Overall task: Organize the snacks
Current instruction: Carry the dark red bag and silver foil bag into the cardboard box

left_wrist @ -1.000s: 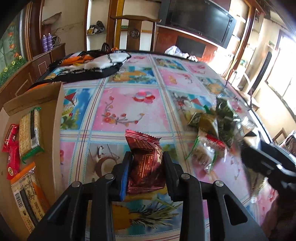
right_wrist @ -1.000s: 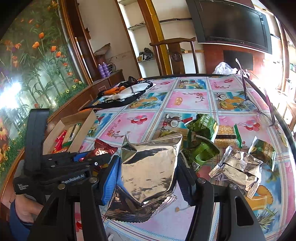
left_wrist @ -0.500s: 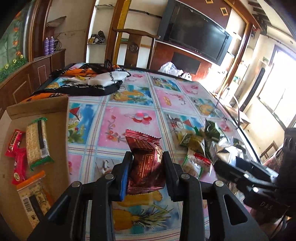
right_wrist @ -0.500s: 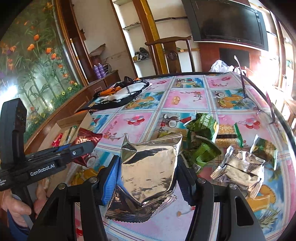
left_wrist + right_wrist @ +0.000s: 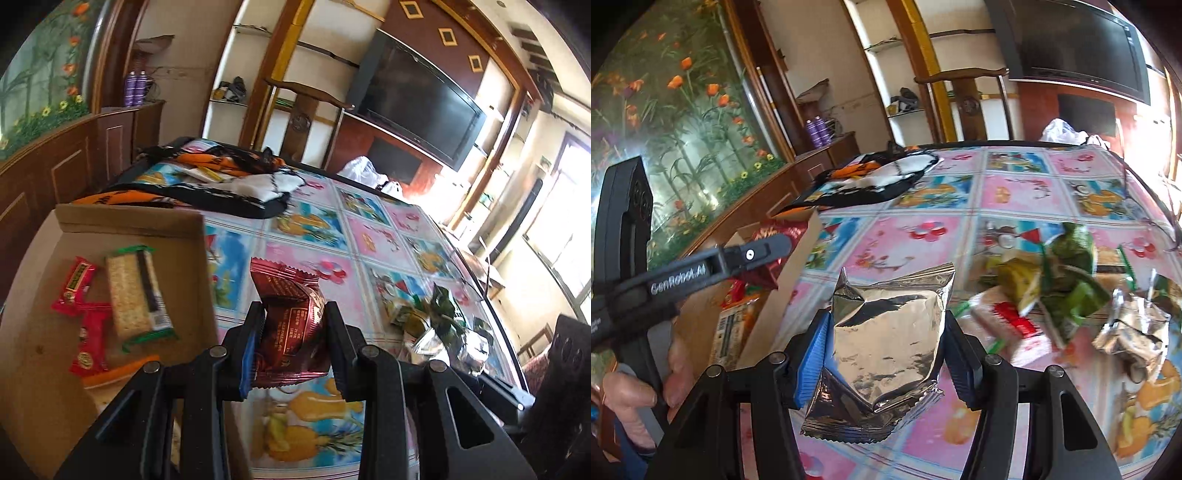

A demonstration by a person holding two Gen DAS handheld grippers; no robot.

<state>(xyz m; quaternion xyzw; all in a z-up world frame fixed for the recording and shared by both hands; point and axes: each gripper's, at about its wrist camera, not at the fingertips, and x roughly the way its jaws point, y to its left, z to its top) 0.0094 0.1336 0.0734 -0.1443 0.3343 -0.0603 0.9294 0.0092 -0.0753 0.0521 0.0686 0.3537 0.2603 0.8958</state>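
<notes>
My left gripper [image 5: 293, 325] is shut on a dark red snack packet [image 5: 290, 321] and holds it above the table beside the right wall of the cardboard box [image 5: 207, 266]. The box holds red candy packets [image 5: 79, 284], a cracker pack [image 5: 135, 291] and an orange-edged pack [image 5: 122, 371]. My right gripper [image 5: 886, 332] is shut on a silver foil snack bag [image 5: 886, 343] above the table. The left gripper [image 5: 753, 254] also shows in the right wrist view, over the box [image 5: 786, 280].
A pile of green, silver and cracker snacks [image 5: 1067, 291] lies on the colourful tablecloth [image 5: 1015, 192] to the right. Folded orange, black and white cloth [image 5: 221, 181] lies at the far side. A wooden chair [image 5: 299, 110] stands behind the table.
My left gripper has swung left with the red packet toward the box, which now fills more of its view. My right gripper still holds the silver bag and has shifted slightly left.
</notes>
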